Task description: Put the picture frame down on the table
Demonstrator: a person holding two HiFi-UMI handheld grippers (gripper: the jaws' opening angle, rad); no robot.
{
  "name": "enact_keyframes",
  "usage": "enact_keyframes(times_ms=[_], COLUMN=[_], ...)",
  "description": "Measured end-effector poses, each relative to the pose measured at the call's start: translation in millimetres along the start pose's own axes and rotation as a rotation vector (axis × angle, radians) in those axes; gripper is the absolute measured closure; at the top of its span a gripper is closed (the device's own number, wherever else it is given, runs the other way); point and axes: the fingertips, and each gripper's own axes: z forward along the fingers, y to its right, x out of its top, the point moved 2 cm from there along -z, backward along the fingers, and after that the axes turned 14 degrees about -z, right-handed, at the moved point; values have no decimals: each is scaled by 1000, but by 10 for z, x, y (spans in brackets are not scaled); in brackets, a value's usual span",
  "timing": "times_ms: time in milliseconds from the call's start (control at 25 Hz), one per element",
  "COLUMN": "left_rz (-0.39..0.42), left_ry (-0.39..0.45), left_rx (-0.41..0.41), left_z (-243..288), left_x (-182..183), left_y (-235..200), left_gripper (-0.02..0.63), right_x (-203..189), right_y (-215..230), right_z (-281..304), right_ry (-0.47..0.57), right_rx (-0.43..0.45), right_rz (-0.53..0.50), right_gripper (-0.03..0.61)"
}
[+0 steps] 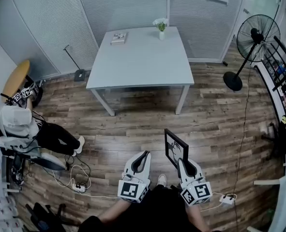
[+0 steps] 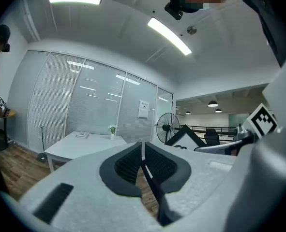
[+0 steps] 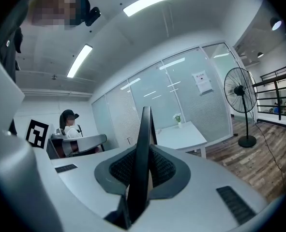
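The black picture frame stands upright in my right gripper, which is shut on its lower edge. In the right gripper view the frame shows edge-on between the jaws. My left gripper is shut with nothing in it, level with the right one and to its left. From the left gripper view the frame appears to the right. The white table stands ahead across the wooden floor, well beyond both grippers.
On the table sit a small plant vase and a book at its far edge. A standing fan is at the right, a seated person at the left. Cables and a power strip lie on the floor.
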Motion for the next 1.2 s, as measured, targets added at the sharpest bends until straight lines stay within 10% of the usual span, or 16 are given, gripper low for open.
enact_keyframes(times_ms=[1200], left_rz=[-10], left_ry=[-50], left_rx=[-22], left_z=[1461], left_x=[-283], left_y=[76], left_gripper=[580], right_x=[-144], right_y=[1265], right_z=[676], right_ry=[-26], right_rx=[5], right_rz=[34], right_gripper=[522])
